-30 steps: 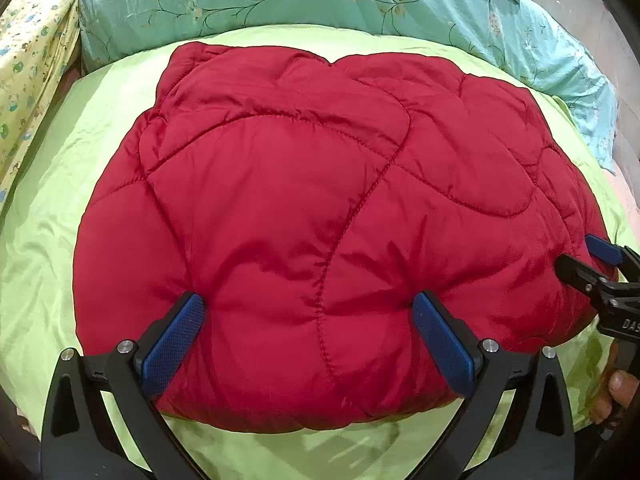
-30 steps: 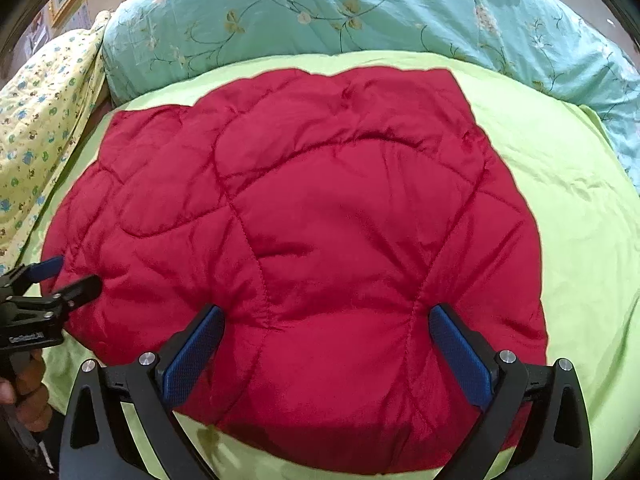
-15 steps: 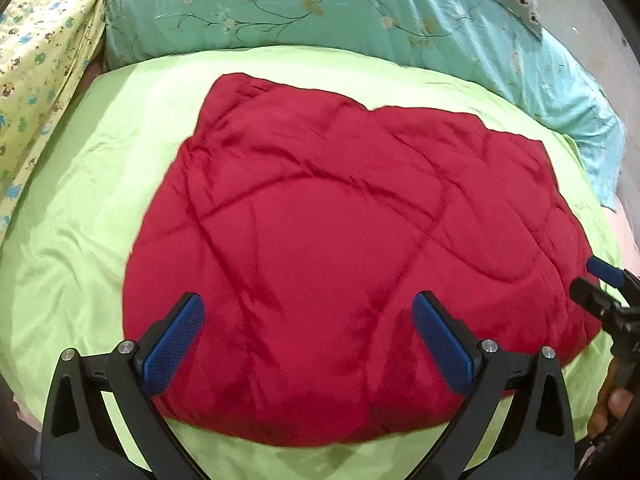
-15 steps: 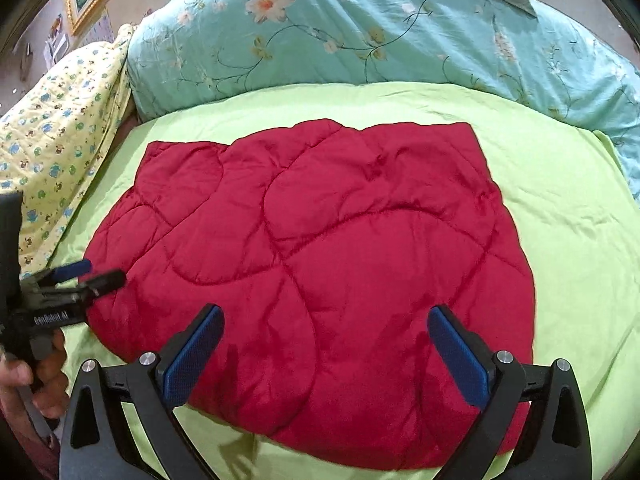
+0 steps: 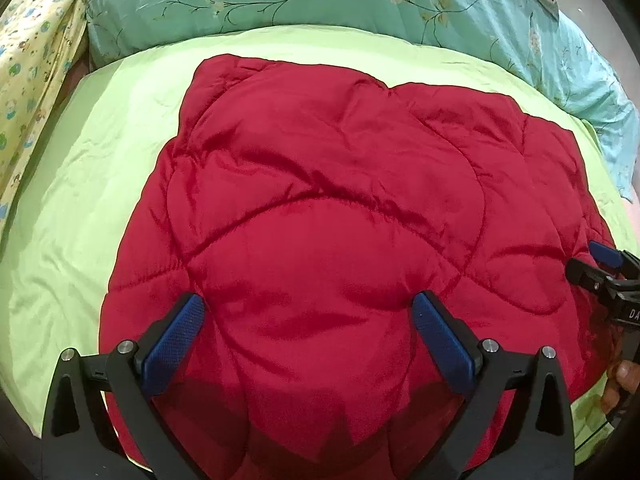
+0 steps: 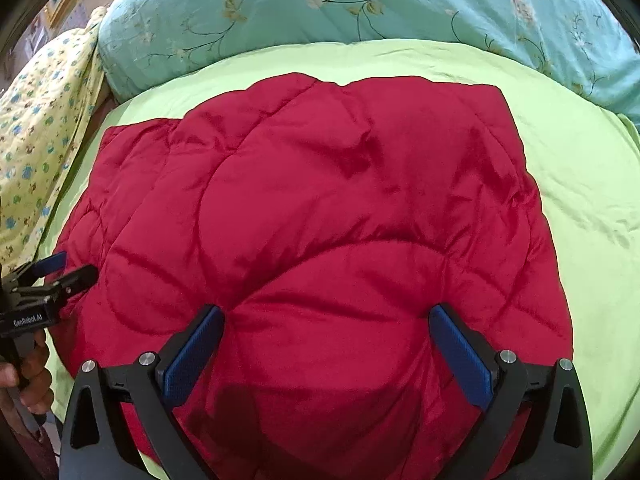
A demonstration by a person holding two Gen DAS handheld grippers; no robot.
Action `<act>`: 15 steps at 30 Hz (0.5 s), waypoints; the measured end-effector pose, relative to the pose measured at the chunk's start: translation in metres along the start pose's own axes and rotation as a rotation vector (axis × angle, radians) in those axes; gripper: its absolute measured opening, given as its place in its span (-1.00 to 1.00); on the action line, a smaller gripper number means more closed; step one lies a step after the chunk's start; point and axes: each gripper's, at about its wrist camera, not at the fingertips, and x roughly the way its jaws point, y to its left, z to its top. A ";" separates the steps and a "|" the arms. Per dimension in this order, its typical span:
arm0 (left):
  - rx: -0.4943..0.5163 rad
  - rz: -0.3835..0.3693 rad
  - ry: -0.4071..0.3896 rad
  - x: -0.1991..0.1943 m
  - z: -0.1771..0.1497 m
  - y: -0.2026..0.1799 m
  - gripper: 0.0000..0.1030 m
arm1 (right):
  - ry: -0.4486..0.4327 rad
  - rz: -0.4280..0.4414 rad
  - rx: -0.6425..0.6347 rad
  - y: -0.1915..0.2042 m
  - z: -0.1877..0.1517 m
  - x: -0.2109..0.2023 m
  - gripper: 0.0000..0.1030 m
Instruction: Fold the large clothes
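Note:
A red quilted padded garment (image 5: 340, 220) lies folded into a rough rectangle on the light green bed sheet (image 5: 80, 208). My left gripper (image 5: 308, 320) hovers open over its near edge, nothing between the blue pads. In the right wrist view the same red garment (image 6: 320, 220) fills the middle, and my right gripper (image 6: 326, 340) is open above its near part. The right gripper (image 5: 600, 264) shows at the far right of the left wrist view, and the left gripper (image 6: 60, 270) at the far left of the right wrist view, both by the garment's side edges.
A teal floral quilt (image 5: 360, 0) is bunched along the back of the bed. A yellow patterned cloth (image 5: 32, 60) hangs at the left. A hand (image 6: 24, 380) holds the left gripper's handle. Bare green sheet (image 6: 592, 208) lies right of the garment.
Both grippers drew back and up from the garment, then came closer over its near edge again. They stayed open throughout. The garment lies as before.

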 end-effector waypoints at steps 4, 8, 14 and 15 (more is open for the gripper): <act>0.001 0.005 0.004 0.004 0.003 0.001 1.00 | -0.018 0.000 0.029 0.000 0.007 -0.013 0.96; 0.006 0.012 -0.006 0.004 0.002 0.001 1.00 | -0.035 -0.008 0.030 -0.005 0.009 -0.015 0.93; 0.009 0.017 -0.010 0.005 0.003 0.001 1.00 | -0.010 -0.017 0.003 -0.007 0.008 0.006 0.98; 0.009 0.017 -0.011 0.005 0.003 0.001 1.00 | -0.009 -0.014 0.005 -0.008 0.009 0.007 0.98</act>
